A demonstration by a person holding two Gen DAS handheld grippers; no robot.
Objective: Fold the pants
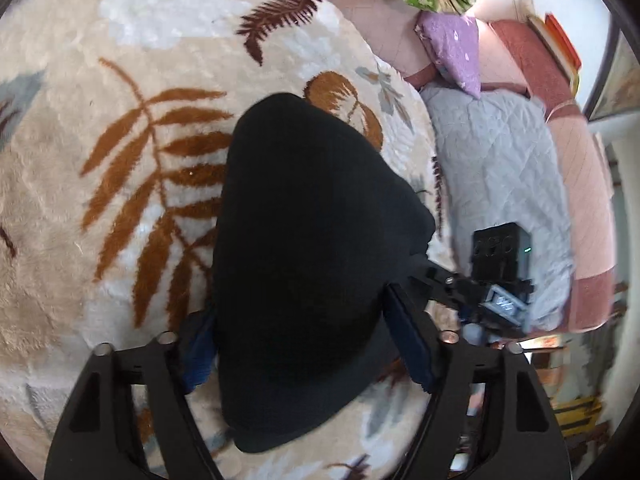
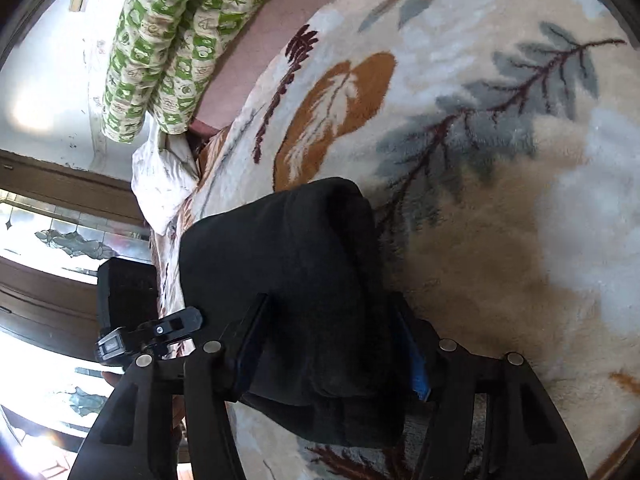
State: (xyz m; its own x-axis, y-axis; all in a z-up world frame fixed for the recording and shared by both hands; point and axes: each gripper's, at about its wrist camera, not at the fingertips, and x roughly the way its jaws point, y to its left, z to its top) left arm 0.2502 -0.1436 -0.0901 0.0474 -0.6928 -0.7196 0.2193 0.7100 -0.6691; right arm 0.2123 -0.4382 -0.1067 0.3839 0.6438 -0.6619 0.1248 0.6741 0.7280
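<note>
Pants [image 1: 312, 264], black and folded into a thick compact bundle, lie on a plush cream blanket [image 1: 100, 208] printed with rust, brown and grey leaves, which covers a bed. Left gripper [image 1: 304, 344]: its fingers [image 1: 412, 344] stand on either side of the bundle with blue pads against the cloth, and the black fabric fills the gap between them; whether the pads actually press or merely flank the cloth cannot be told. Right gripper [image 2: 328, 348]: its fingers [image 2: 248, 340] likewise bracket the near end of the bundle, the layered folds running between the blue pads; firm grip or loose contact cannot be told here either. Each gripper shows in the other's view, just beside the bundle's edge [image 1: 500, 276] [image 2: 132, 312]. Beyond the blanket: grey quilted cover [image 1: 500, 168], purple cloth [image 1: 456, 48], pink mattress surface [image 1: 588, 184], and green-and-cream patterned quilt [image 2: 160, 48] rolled near the wall. Window with patterned glass [image 2: 60, 240] at the left of the right wrist view
</note>
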